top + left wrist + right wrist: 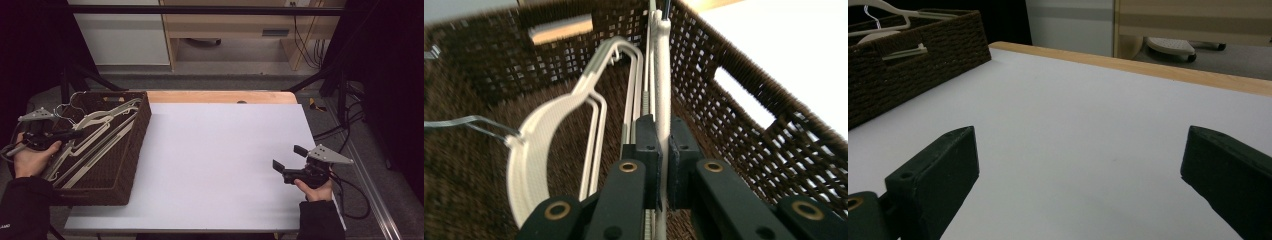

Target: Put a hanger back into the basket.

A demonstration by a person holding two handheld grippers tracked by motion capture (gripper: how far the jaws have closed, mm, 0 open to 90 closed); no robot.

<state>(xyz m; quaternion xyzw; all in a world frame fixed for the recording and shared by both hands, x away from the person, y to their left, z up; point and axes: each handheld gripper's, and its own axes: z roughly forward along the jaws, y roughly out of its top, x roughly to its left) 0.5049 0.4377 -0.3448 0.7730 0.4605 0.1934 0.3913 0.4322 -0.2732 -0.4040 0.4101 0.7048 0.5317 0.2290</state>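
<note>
A dark brown woven basket (131, 150) stands at the table's left and holds several white clothes hangers (97, 131). My left gripper (75, 134) reaches into the basket from its left side. In the left gripper view its jaws are shut on the straight white bar of a hanger (663, 75), which runs away from me along the basket wall (744, 130). Another white hanger (536, 145) with a wire hook lies to the left on the basket floor. My right gripper (290, 157) stands open over the white table surface (215, 150) near its right edge, with nothing between its fingers (938, 180).
A wooden strip (220, 96) runs along the table's far edge. Beyond it are a wooden cabinet (235, 25), cables (307, 45) and a dark frame. The basket (903, 65) shows at the upper left in the right gripper view.
</note>
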